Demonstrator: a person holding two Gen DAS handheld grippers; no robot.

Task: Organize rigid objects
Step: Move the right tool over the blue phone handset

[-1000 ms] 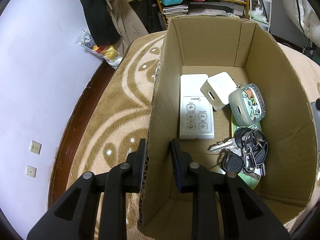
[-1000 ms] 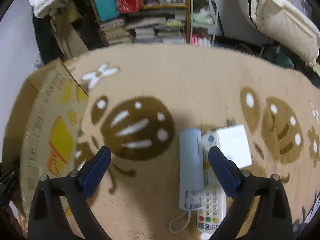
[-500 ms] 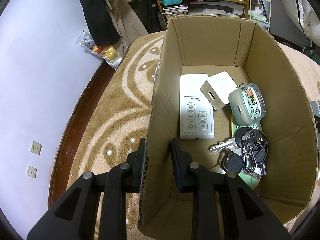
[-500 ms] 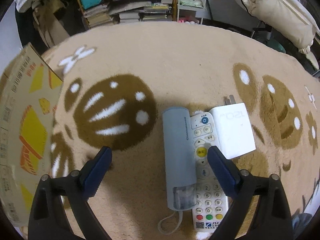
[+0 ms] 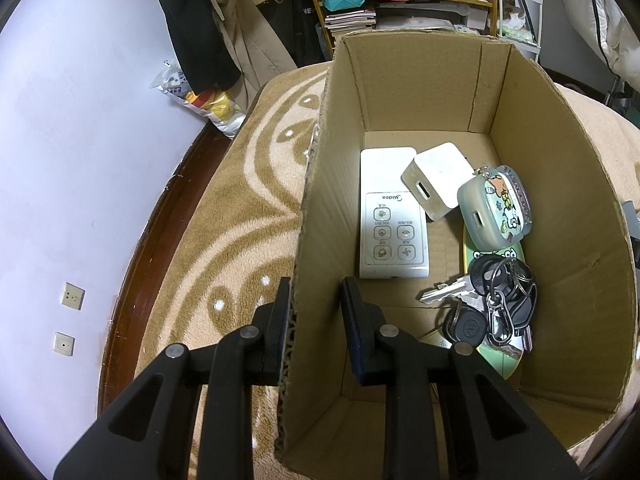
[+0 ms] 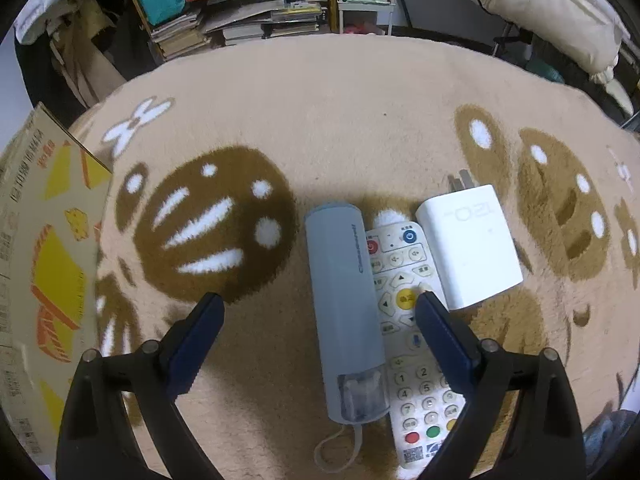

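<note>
My left gripper [image 5: 316, 300] is shut on the left wall of a cardboard box [image 5: 316, 208], one finger outside and one inside. In the box lie a white Midea remote [image 5: 390, 216], a white charger [image 5: 438, 186], a cartoon-printed case [image 5: 494, 210] and a bunch of keys [image 5: 494, 304]. In the right wrist view my right gripper [image 6: 318, 304] stands open over a grey-blue cylindrical device [image 6: 346, 312] with a cord loop. Beside it on the rug lie a white TV remote [image 6: 404, 280] and a white plug adapter [image 6: 470, 246]. The right fingertip hovers over the TV remote.
The box's printed outer side [image 6: 40, 264] stands at the left of the right wrist view. A beige rug with brown patterns [image 6: 320, 120] covers the floor. Shelves with books and bags [image 6: 248, 12] and hanging clothes [image 5: 224, 32] stand behind; a wall [image 5: 80, 140] lies left.
My right gripper has come lower and closer over the grey-blue device and the TV remote, rolling a little. The left gripper and the box have not moved.
</note>
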